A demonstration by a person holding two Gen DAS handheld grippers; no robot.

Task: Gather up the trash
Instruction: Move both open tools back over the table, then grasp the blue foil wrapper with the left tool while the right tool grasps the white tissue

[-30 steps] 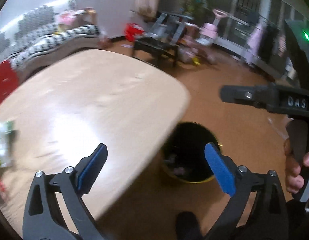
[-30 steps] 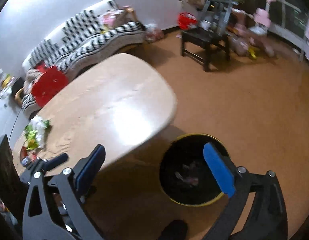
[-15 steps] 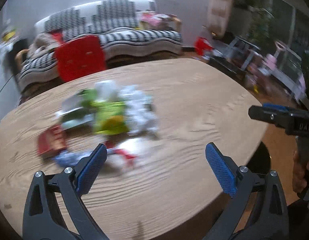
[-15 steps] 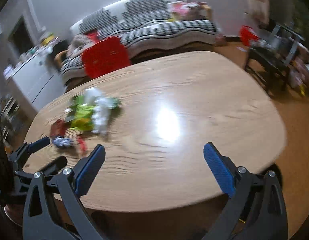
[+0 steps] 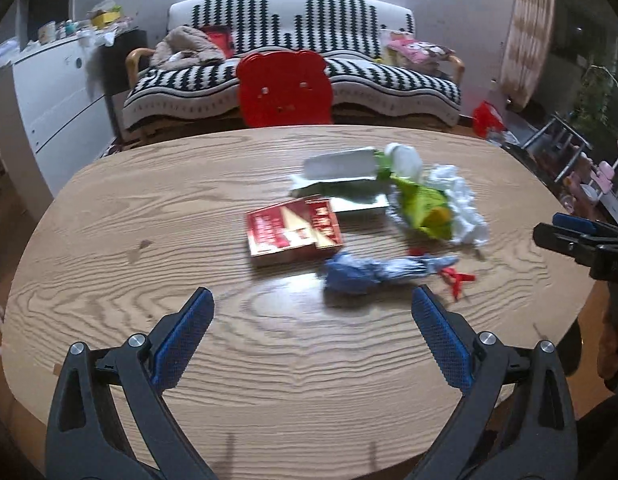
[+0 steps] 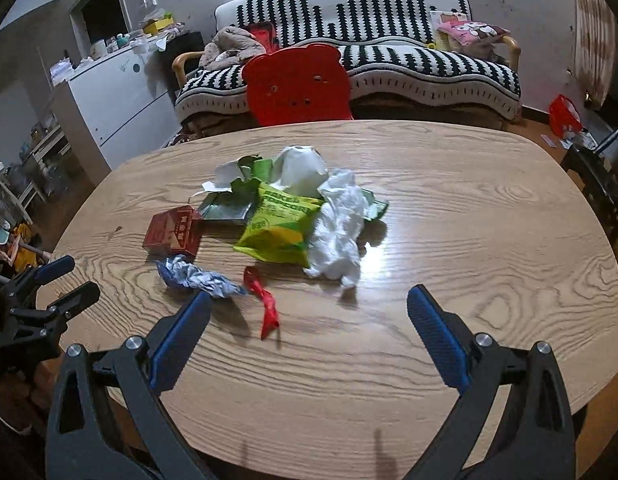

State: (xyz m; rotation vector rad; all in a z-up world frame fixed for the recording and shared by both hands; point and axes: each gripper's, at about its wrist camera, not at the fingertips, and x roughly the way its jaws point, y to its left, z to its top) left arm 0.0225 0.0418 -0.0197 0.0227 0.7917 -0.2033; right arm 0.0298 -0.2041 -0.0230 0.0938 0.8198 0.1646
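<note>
Both wrist views face the sofa [image 5: 293, 52] across one shared table [image 6: 469, 216].

1. Left tool [image 5: 311, 332]: two black, angular plastic arms with triangular cut-outs.
2. Blue, finely textured pads [image 5: 181, 338] lining the inner fingertips.
3. Round silver screws at the finger pivots.
4. Right tool [image 6: 309, 338]: same black arms, blue pads [image 6: 437, 340], silver screws.
5. Bare skin of the hand [image 5: 611, 344], dim at the frame edge.

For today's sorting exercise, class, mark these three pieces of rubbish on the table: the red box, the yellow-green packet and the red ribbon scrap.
red box [image 5: 293, 229], left wrist view, middle of its printed top.
yellow-green packet [image 6: 279, 226], right wrist view, centre of its front.
red ribbon scrap [image 6: 267, 300], right wrist view, middle of the strip.
</note>
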